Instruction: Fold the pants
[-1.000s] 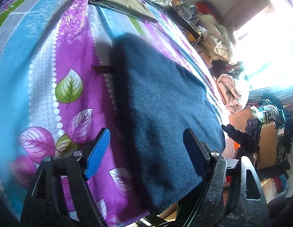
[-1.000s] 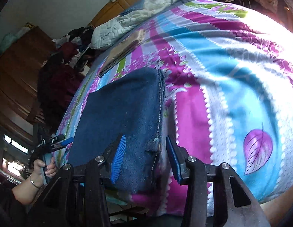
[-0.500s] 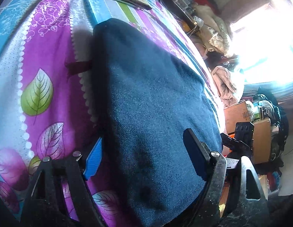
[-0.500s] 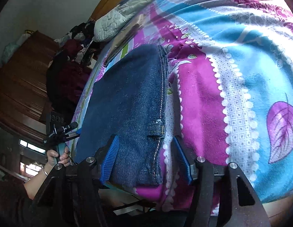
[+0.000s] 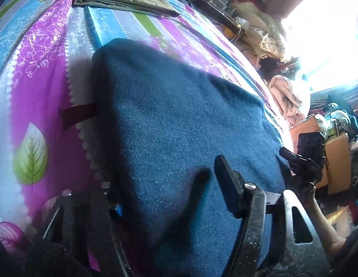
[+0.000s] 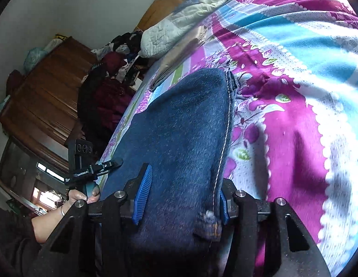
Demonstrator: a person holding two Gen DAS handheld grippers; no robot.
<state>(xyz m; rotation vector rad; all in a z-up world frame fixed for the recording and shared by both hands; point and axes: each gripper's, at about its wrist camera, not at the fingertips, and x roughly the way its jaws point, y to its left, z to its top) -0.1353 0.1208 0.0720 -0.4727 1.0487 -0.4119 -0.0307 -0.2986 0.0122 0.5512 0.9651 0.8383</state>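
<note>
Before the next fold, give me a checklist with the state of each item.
1. Jeans lie flat on the bedspread: ok.
2. Left hand-held gripper straddles the near denim edge: ok; jaws open.
3. Right hand-held gripper straddles the stitched seam corner: ok.
4. Right jaws closed on the cloth: cannot tell.
5. Bed space beyond the jeans: ok, up to the folded brown cloth.

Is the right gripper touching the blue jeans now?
Touching. In the right wrist view the right gripper straddles the near edge of the jeans, and the denim presses against both blue finger pads.
</note>
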